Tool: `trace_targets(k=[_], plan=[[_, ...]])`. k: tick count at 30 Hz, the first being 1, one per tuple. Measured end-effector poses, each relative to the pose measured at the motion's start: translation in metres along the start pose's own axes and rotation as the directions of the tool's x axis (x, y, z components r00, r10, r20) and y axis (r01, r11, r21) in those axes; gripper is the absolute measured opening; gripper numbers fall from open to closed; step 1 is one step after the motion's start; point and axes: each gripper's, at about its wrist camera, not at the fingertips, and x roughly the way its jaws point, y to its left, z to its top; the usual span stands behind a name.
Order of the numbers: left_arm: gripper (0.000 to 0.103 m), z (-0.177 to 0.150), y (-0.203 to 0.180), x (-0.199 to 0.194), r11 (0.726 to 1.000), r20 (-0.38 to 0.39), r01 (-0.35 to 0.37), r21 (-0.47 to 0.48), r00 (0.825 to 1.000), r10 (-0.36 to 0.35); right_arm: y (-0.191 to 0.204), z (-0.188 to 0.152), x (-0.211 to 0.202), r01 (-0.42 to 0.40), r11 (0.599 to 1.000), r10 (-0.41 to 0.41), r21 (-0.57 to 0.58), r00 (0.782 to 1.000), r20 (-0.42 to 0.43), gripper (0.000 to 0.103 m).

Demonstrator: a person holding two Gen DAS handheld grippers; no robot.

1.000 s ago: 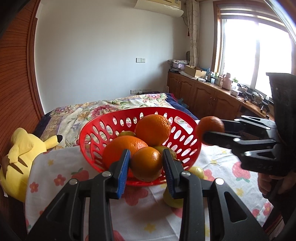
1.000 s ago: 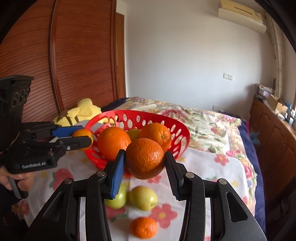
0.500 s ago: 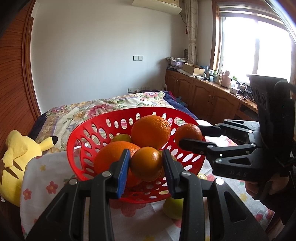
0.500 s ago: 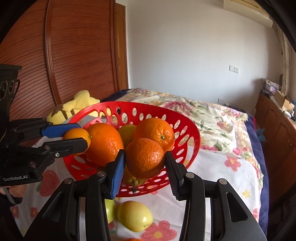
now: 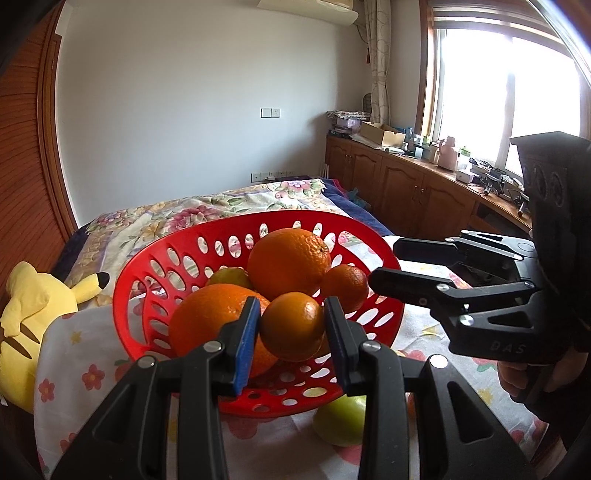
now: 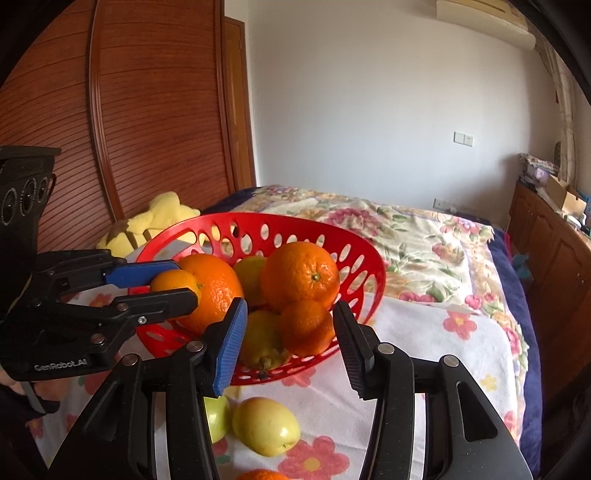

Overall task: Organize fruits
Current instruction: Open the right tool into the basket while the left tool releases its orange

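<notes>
With the right tongs (image 6: 290, 332) just spreading off their orange (image 6: 306, 326) in the red basket (image 6: 364, 254), lower the left tongs (image 5: 291, 326), pinching a small orange (image 5: 291, 325) over the near rim, before releasing.

Ahead of me stands a plain white wall (image 5: 184, 110) with a switch plate (image 5: 270, 112) and an air conditioner (image 5: 310, 9) high up. To my right a bright window (image 5: 491, 81) with a pale curtain (image 5: 380, 62) lights low wooden cabinets (image 5: 406, 184). To my left rises a slatted wooden wardrobe (image 6: 129, 129). A floral quilt (image 6: 388, 229) covers the bed.
</notes>
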Motion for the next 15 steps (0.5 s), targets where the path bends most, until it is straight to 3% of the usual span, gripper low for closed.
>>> trace_targets(k=[15], plan=[[0.036, 0.0, -0.014, 0.004, 1.0, -0.012, -0.005, 0.008, 1.0, 0.005, 0.001, -0.01, -0.017, 0.015, 1.0, -0.015, 0.004, 1.0, 0.007, 0.051]])
